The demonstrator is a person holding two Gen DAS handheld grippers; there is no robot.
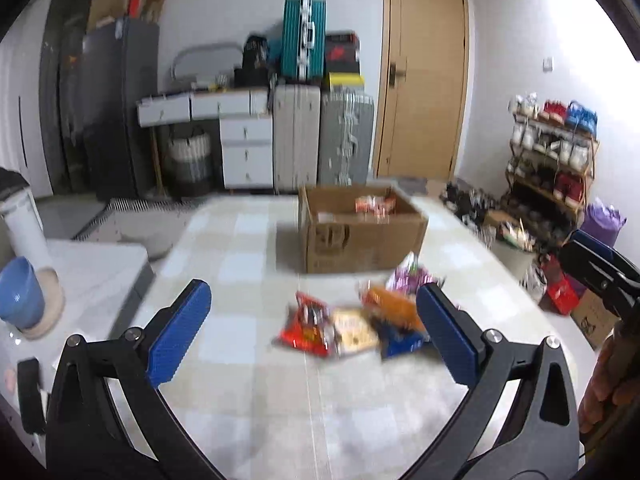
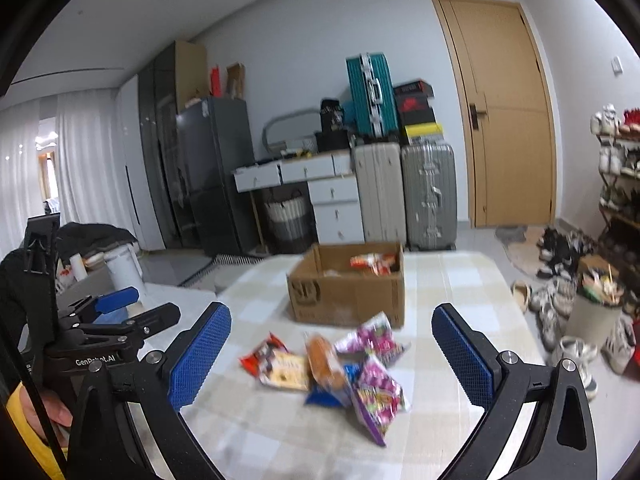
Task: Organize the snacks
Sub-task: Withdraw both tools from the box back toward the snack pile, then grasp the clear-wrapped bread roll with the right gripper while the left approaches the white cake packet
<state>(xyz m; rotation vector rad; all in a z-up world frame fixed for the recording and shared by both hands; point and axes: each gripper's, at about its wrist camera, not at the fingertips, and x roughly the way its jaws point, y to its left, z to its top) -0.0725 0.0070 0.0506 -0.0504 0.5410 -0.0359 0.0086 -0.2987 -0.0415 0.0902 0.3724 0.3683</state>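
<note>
Both grippers gape empty; two purple packets, one box.

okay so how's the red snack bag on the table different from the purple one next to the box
The red snack bag lies flat at the pile's left end; the purple snack bag sits crumpled and raised at the right, nearer the cardboard box. Red has dark print; purple has pink, busy print. Both lie on the checked tablecloth, outside the box, ungripped.

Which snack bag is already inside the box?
The red-and-white snack bag lies inside the cardboard box, at its far right corner. The other bags, such as the pink one and the red one, lie on the table in front.
</note>
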